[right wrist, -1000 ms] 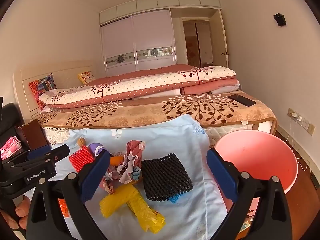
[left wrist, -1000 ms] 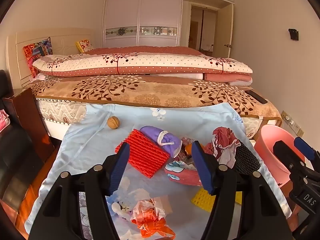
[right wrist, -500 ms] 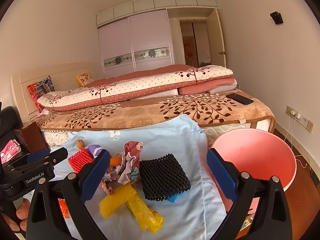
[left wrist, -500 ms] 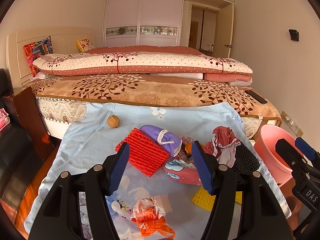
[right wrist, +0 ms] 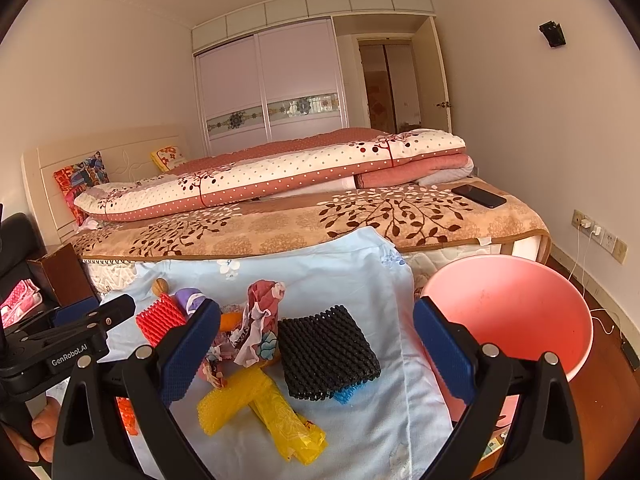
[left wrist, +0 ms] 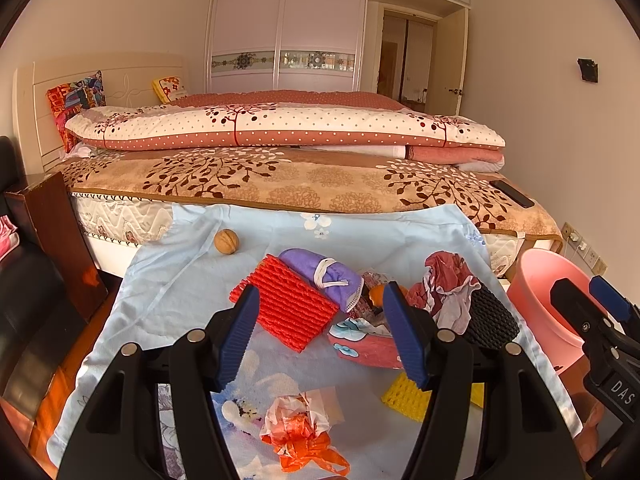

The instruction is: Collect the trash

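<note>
Both wrist views face the bed (left wrist: 320, 188), seemingly close.

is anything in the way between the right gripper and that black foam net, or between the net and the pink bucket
Nothing visible blocks either path. The right gripper is open with the black foam net straight ahead between its fingers. Only bare blue cloth lies between the net and the pink bucket.

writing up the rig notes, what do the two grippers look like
Both are black plastic frames with silver rivets and ribbed blue pads. The left gripper bears white "GenRobot.AI" lettering, seen in the right view; the right gripper shows "DAS" in the left view. No cables or sleeves visible.
</note>
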The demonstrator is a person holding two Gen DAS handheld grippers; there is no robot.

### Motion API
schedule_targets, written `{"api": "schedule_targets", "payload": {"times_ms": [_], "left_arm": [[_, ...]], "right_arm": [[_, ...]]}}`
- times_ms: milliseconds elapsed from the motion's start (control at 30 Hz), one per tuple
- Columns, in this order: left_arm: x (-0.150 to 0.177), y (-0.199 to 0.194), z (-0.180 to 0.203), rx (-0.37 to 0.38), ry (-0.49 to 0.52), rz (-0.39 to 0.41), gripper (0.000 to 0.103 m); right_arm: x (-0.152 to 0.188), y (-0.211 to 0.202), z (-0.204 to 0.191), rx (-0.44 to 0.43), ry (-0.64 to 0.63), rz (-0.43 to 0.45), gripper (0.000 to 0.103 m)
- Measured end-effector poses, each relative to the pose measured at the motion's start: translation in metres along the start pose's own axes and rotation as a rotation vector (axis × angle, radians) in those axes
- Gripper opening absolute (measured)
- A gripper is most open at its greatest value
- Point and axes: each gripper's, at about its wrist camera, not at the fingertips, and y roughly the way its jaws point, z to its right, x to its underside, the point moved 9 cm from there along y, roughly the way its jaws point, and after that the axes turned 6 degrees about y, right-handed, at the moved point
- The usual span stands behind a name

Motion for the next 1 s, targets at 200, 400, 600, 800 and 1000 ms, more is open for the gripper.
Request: {"api": "schedule_targets", "payload": {"times_ms": [200, 400, 600, 800, 1000], "left_arm": [[0.002, 0.002, 0.002, 0.001, -0.001, -0.001, 0.065], [0.003, 0.002, 0.004, 0.002, 0.0, -0.001, 0.065], [0.006, 0.002, 0.01, 0.009, 0.002, -0.003, 0.065], [0.004, 0.003, 0.007, 0.019, -0.007, -0.003, 0.065], [0.007, 0.006, 0.005, 0.043, -0.026, -0.016, 0.065]], "right_arm": [[0.001, 0.0, 0.001, 0.0, 0.001, 0.001, 0.096], [0.001, 0.0, 0.001, 0.0, 0.002, -0.002, 0.096], [0.005, 0.001, 0.003, 0.002, 0.001, -0.005, 0.096], [0.01, 0.005, 0.003, -0.003, -0.001, -0.026, 0.095], [0.022, 0.013, 0.003, -0.017, -0.008, -0.072, 0.091]]}}
